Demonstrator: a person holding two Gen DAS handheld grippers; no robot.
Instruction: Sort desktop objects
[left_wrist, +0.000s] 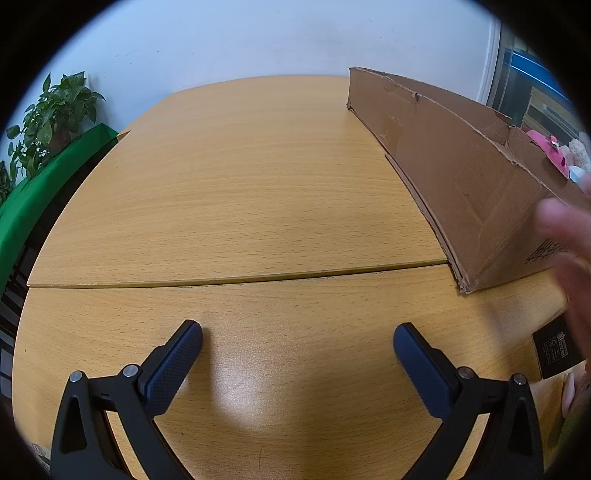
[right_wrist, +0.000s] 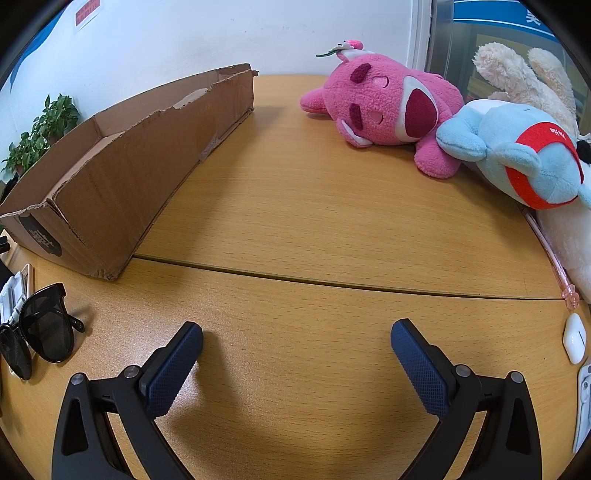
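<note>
Nearest the lens in each wrist view are two blue-padded fingers. The left gripper (left_wrist: 297, 341) and the right gripper (right_wrist: 296, 339) both stand spread wide over bare table (right_wrist: 295, 206), with nothing between the fingers, probably because no pick has begun.

One long cardboard box (right_wrist: 122, 162), top open and seemingly empty, lies along the left of the right wrist view, running from near to far; it is likely the bin for sorting. Its near end sits across the seam where two tabletops meet.

At the far right three soft toys are heaped together: one pink (right_wrist: 384, 107), one pale blue with a red band (right_wrist: 517, 155) leaning on it, one cream (right_wrist: 517, 74) behind. A pink pen (right_wrist: 550, 258) lies along the right edge, with one white earbud case (right_wrist: 574, 338) nearer. At the near left is one pair of sunglasses (right_wrist: 40, 328), resting against a white item I cannot identify.

In the left wrist view a blurred hand (left_wrist: 569, 236) crosses the right edge, near one small black box (left_wrist: 554, 349).
</note>
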